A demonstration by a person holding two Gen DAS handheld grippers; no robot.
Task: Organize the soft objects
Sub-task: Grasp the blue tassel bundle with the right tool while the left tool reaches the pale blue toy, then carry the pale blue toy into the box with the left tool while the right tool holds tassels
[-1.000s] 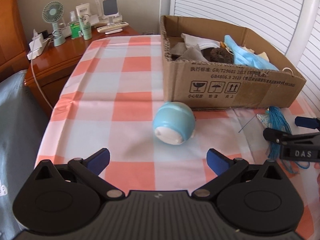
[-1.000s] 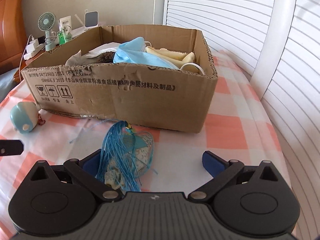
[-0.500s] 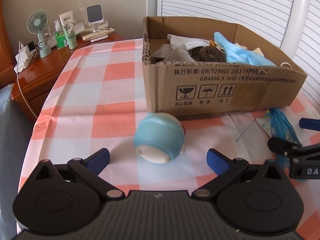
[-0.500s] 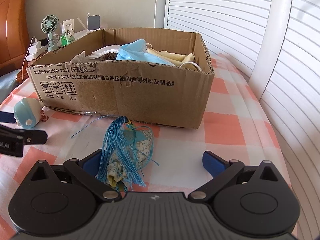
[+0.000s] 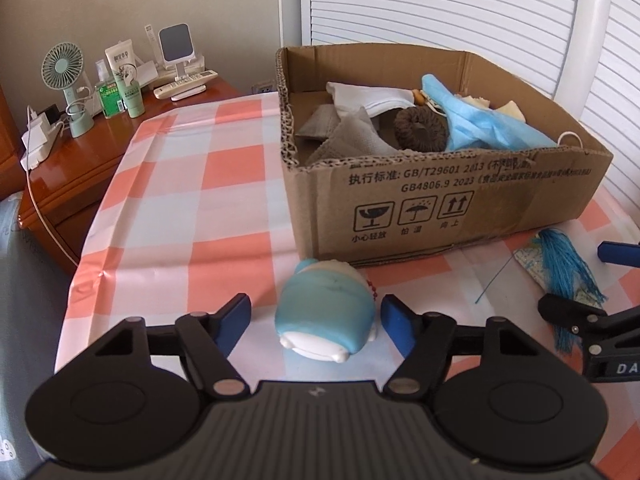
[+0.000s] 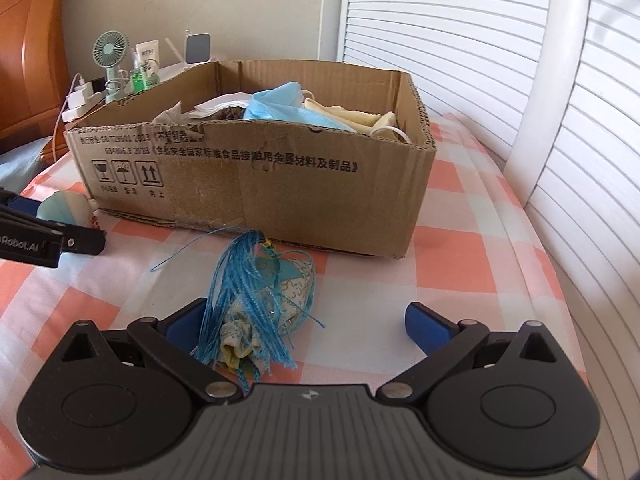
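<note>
Between the blue pads of the left gripper [image 5: 316,320] sits the blue plush toy [image 5: 326,318], lying on the checked tablecloth [image 5: 224,216] just in front of the cardboard box [image 5: 440,208]; the jaws have just been closing around it, yet a gap shows at each side, so nothing is pinched so far. To its right lies the tasselled sachet [image 6: 260,304], with the right gripper [image 6: 308,324] spread wide and empty; the sachet leans toward the left pad, well apart from the right one. As I judge it, the round, squashy toy could squirt forward out of the pads if they meet it off-centre, or roll against the box wall. The loose blue threads of the tassel may also snag on a finger or drag across the cloth. The box already holds a blue mask [image 5: 480,124], grey cloths and a dark scrunchie [image 5: 420,130], though room remains near its front left corner. Open cloth stretches to the left of the toy, toward the table edge and the wooden nightstand [image 5: 80,168]; the two grippers work near each other, so a lift over the box rim needs care.
</note>
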